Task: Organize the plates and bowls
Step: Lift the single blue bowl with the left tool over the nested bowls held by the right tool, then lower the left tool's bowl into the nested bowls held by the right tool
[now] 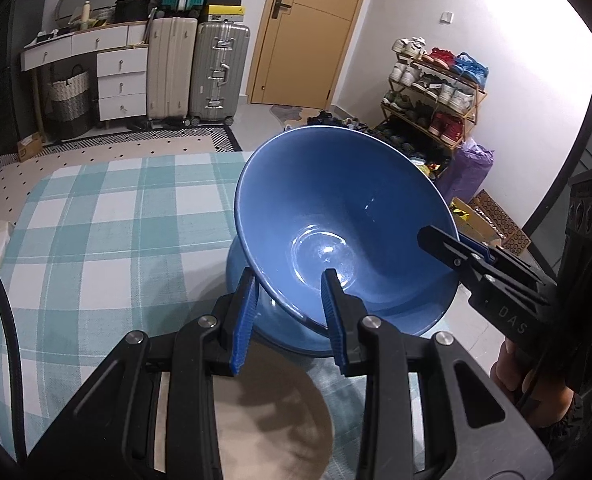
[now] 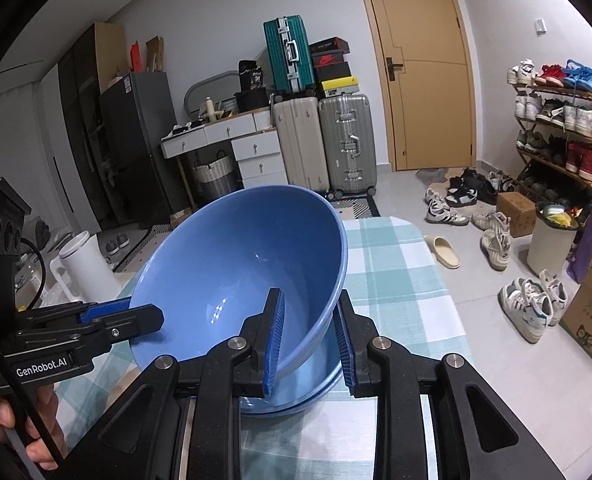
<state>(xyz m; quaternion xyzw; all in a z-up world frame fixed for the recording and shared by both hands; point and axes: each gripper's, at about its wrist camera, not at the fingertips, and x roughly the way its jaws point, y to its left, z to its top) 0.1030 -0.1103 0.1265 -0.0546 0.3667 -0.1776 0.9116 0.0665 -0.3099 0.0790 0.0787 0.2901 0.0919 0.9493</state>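
A blue bowl point(image 1: 335, 208) is held tilted above a second blue dish point(image 1: 296, 340) that lies on the checked tablecloth point(image 1: 96, 220). My left gripper point(image 1: 292, 312) straddles the bowl's near rim, one finger inside and one outside, with the rim between the pads. My right gripper point(image 2: 309, 340) straddles the opposite rim of the bowl point(image 2: 236, 264) the same way; it also shows in the left wrist view point(image 1: 455, 252). The lower blue dish point(image 2: 296, 392) sits under the bowl. A beige plate point(image 1: 272, 412) lies on the cloth below my left gripper.
A white kettle point(image 2: 84, 264) stands at the table's left edge. Beyond the table are suitcases point(image 1: 198, 72), a white drawer desk point(image 1: 108, 68), a yellow door point(image 2: 423, 64), a shoe rack point(image 2: 559, 120) and loose shoes on the floor.
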